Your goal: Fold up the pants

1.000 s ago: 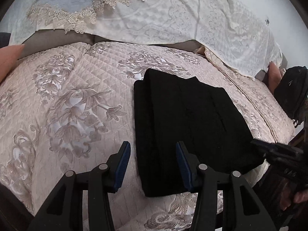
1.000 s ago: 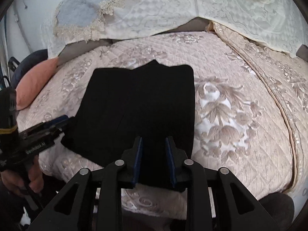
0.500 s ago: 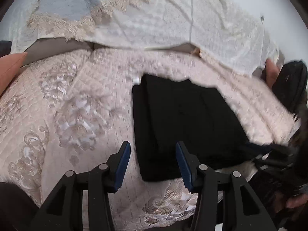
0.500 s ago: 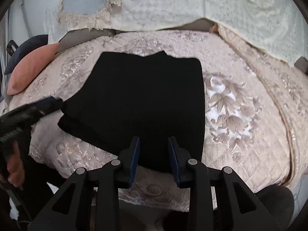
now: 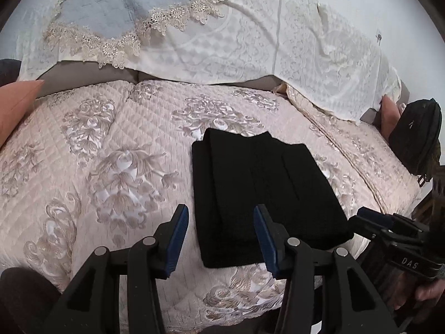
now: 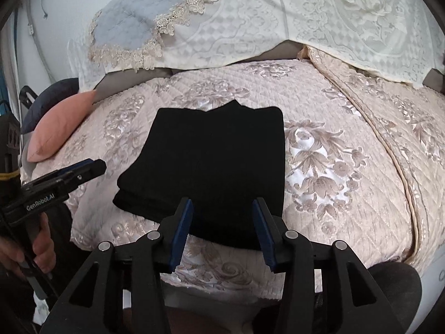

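Black pants (image 5: 261, 194) lie folded on the quilted bed (image 5: 111, 167); left gripper (image 5: 219, 239) at 6 o'clock and right gripper (image 6: 222, 228) both hover, fingers apart, empty.

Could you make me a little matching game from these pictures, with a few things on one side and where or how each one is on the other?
Things:
1. black pants
2. pink cushion
3. left hand-held gripper
4. white lace cover

Descriptions:
A. draped over the backrest
B. open, holding nothing
C. folded flat on the quilted bedspread
D. at the left edge of the bedspread

Pairs: 1-C, 2-D, 3-B, 4-A
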`<state>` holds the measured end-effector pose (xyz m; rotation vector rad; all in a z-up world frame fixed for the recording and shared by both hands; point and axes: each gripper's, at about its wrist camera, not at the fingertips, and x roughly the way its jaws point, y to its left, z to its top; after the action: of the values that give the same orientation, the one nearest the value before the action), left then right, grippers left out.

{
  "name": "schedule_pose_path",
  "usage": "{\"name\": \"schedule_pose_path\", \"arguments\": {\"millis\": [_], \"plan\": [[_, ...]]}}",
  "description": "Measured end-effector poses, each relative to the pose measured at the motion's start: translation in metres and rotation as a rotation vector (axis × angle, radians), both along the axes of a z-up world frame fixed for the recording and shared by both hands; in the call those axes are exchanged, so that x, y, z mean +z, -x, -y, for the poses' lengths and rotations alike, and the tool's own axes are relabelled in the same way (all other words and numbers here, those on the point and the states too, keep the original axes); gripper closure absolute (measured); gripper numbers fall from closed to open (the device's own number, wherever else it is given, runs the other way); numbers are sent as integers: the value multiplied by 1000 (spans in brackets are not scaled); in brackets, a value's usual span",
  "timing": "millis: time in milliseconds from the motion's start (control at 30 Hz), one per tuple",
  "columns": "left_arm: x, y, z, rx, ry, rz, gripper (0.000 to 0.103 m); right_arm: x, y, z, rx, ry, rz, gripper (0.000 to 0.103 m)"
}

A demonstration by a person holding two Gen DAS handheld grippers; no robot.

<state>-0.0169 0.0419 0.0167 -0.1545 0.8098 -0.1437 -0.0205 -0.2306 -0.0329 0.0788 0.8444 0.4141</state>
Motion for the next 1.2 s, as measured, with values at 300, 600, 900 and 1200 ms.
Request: {"name": "schedule_pose_path", "arguments": {"millis": [300, 600, 900, 1200], "plan": [[-1, -19, 9, 3, -20, -20, 51, -1, -18, 6, 8, -38, -9, 57], [-16, -45, 9, -10, -4, -52, 51, -15, -47, 18, -22, -66, -50, 53], [-40, -67, -5, -3, 85, -108, 51, -34, -69, 30, -51, -86, -99, 53], [-61, -81, -17, -14, 193, -144, 43, -51, -89, 38, -26, -162, -159, 53]]}}
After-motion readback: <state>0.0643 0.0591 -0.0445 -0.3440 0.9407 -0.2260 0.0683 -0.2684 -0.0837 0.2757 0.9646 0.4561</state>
